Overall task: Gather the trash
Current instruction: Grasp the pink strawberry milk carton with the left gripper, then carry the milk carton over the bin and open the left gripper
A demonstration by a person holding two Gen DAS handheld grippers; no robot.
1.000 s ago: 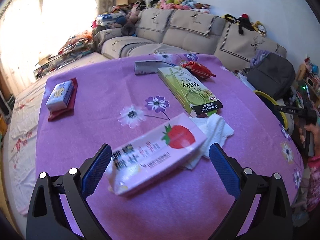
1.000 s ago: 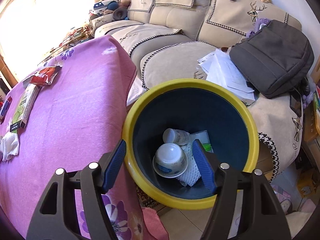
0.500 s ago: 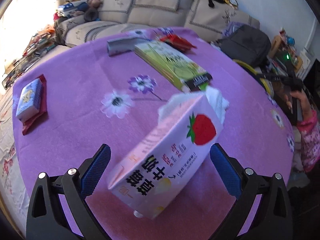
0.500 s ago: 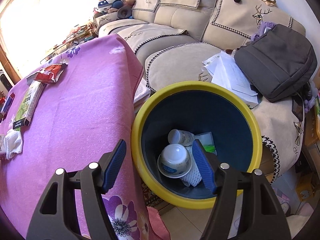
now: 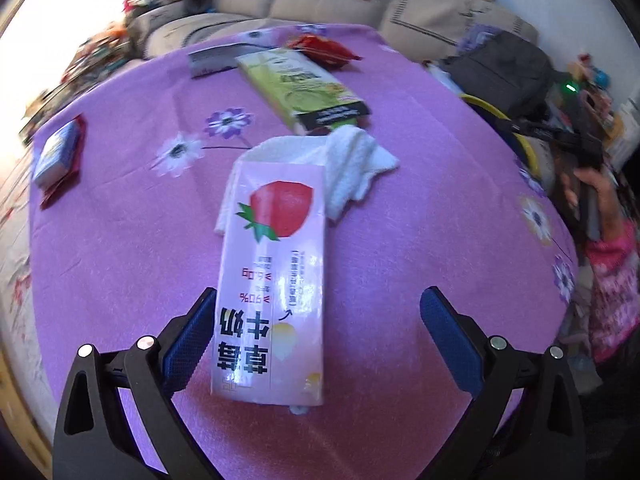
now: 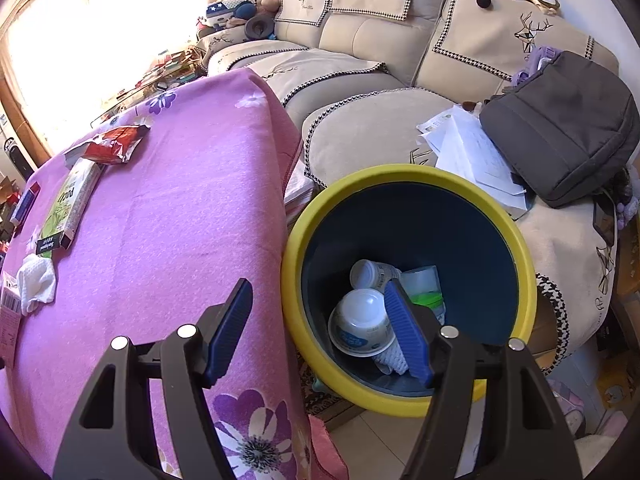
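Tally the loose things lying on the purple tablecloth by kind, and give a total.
Cartons: 2, the pink strawberry carton and the green carton
Wrappers: 1, the red wrapper
Cloths: 1, the white cloth
Tissue packs: 1, the blue pack on a red pad
Grey items: 1, a blurred grey thing I cannot identify
Total: 6

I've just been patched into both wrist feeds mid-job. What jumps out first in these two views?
In the left wrist view, a pink strawberry milk carton lies on the purple tablecloth between the fingers of the open left claw, against its left pad, with a white cloth partly beneath its far end. In the right wrist view, the open, empty right claw hangs over the yellow-rimmed bin beside the table, which holds cups and a bottle.
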